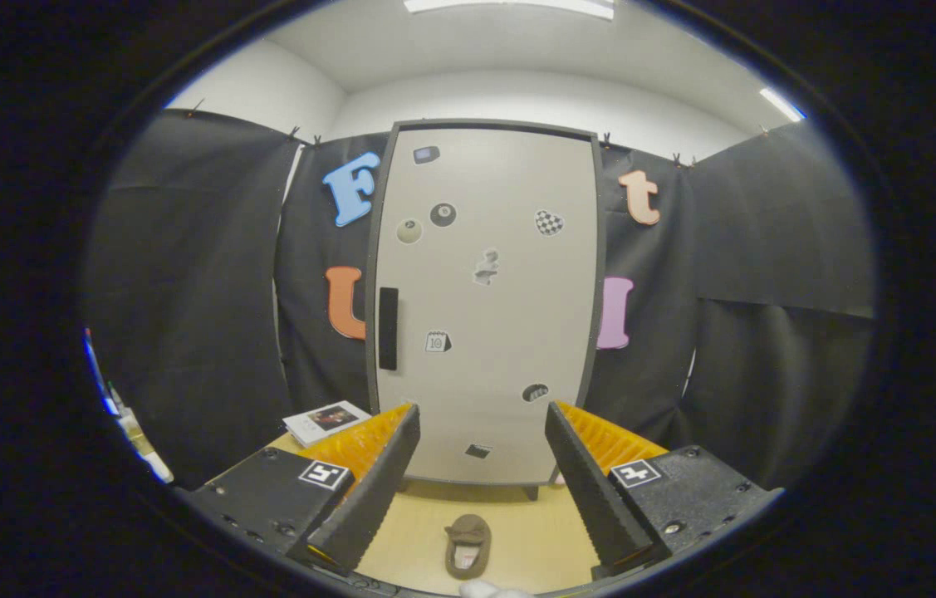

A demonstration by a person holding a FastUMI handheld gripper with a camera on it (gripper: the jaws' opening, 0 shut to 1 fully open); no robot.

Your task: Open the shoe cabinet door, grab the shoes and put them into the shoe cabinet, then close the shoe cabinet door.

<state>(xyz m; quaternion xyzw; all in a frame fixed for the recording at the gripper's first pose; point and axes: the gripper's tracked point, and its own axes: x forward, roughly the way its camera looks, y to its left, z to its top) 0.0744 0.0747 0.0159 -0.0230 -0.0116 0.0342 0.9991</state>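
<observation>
A tall pale shoe cabinet [488, 332] with a dark frame stands upright beyond my fingers, its door shut. A black vertical handle [388, 328] sits on the door's left side, and several small stickers dot the door. On the wooden floor [526, 531] in front of the cabinet lies a brown slipper [468, 544], between and below my fingers. My gripper [480, 440] is open, with nothing between its fingers, and hangs well short of the cabinet.
A small booklet [326, 421] lies on the floor left of the cabinet, just past my left finger. Black cloth walls close in on both sides of the cabinet. A bit of white fluffy material [488, 590] shows near the slipper's close end.
</observation>
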